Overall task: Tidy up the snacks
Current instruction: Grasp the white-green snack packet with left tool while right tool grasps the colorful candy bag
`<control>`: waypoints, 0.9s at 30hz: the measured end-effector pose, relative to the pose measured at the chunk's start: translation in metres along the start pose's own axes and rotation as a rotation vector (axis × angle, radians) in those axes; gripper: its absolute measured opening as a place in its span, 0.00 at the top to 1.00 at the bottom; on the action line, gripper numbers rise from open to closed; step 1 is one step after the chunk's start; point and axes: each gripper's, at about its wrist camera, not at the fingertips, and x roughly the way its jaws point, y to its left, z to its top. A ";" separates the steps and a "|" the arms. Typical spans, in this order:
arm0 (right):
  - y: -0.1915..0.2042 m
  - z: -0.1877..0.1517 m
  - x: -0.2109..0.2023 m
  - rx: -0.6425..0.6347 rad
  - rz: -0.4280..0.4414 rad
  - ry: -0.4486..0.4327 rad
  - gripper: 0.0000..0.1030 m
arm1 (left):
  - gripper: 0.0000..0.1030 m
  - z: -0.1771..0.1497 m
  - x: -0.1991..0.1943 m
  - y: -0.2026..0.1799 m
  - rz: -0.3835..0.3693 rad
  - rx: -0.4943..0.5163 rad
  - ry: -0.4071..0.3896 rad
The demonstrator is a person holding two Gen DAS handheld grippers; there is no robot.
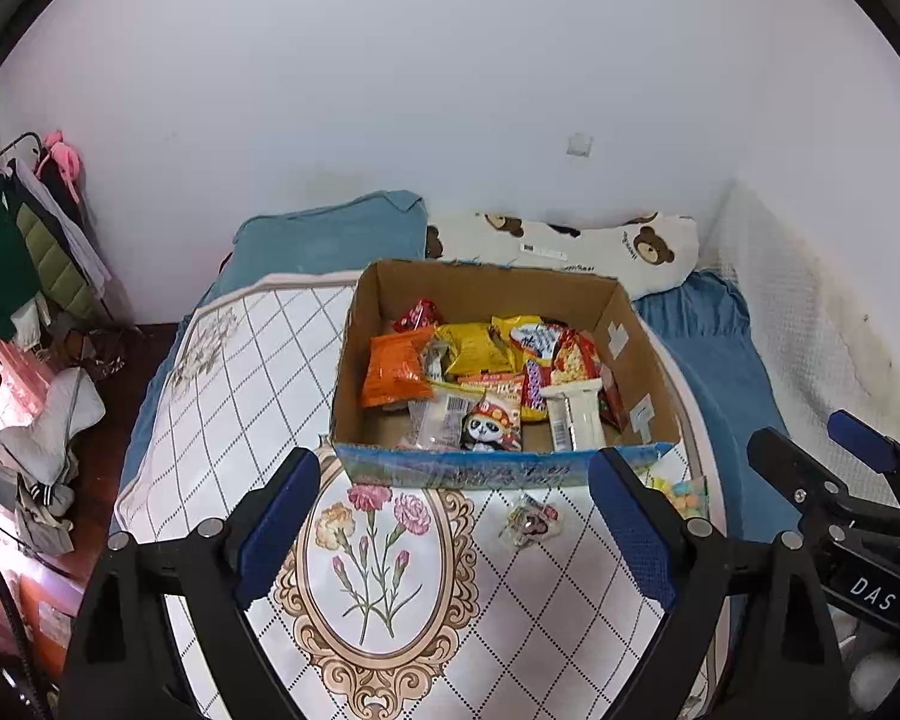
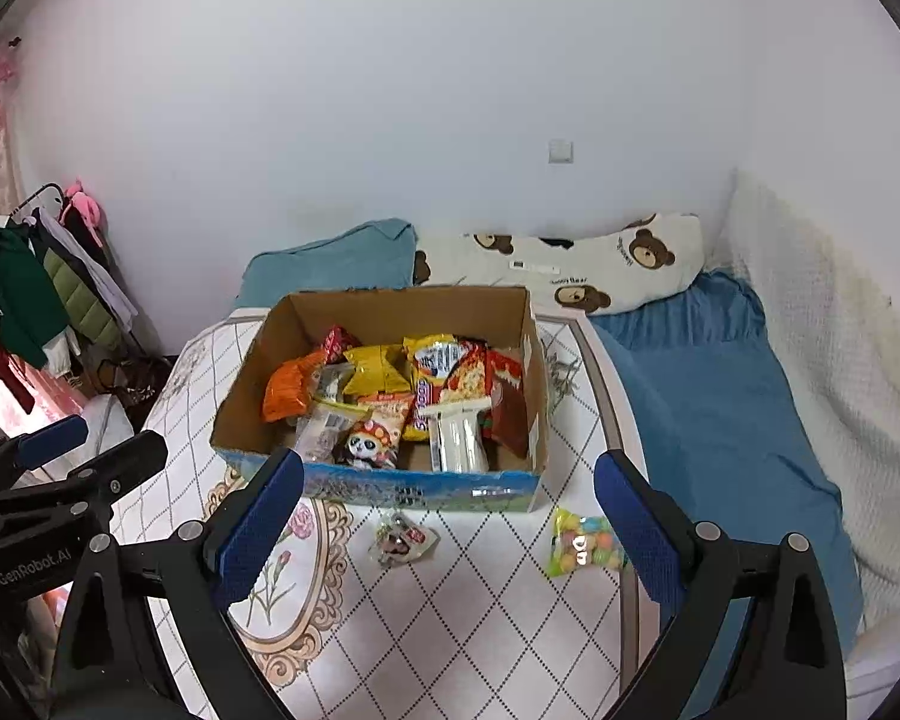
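An open cardboard box [image 1: 606,300] [image 2: 240,396] stands on a round floral table [image 1: 222,372] [image 2: 450,630], holding several snack packets: an orange bag [image 1: 393,369] [image 2: 288,387], yellow bags, a panda packet [image 1: 492,423] [image 2: 369,441] and a white pack [image 1: 576,414]. Two packets lie on the table in front of the box: a small clear packet [image 1: 531,519] [image 2: 402,540] and a colourful candy bag [image 1: 684,492] [image 2: 585,546]. My left gripper [image 1: 456,522] is open and empty, near the box front. My right gripper [image 2: 450,522] is open and empty above the two loose packets.
Behind the table is a bed with blue sheets [image 2: 708,396], a blue pillow [image 1: 330,234] and a bear-print pillow [image 1: 570,246]. A clothes rack [image 1: 24,240] stands at the left. A white wall is behind.
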 end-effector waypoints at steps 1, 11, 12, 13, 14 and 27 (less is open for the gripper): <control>-0.002 -0.002 0.003 0.009 0.007 0.007 0.03 | 0.11 -0.002 0.004 0.000 -0.002 0.000 0.009; -0.078 -0.045 0.078 0.193 0.041 0.191 0.04 | 0.11 -0.025 0.090 -0.020 0.013 0.040 0.195; -0.089 -0.052 0.089 0.216 0.037 0.215 0.05 | 0.11 -0.029 0.102 -0.024 0.001 0.047 0.224; -0.099 -0.058 0.095 0.238 0.037 0.229 0.12 | 0.11 -0.032 0.117 -0.030 -0.011 0.058 0.267; -0.110 -0.065 0.104 0.264 0.036 0.239 0.20 | 0.11 -0.035 0.129 -0.035 -0.019 0.068 0.300; -0.235 -0.140 0.235 0.954 0.092 0.437 0.22 | 0.11 -0.065 0.244 -0.083 -0.032 0.131 0.569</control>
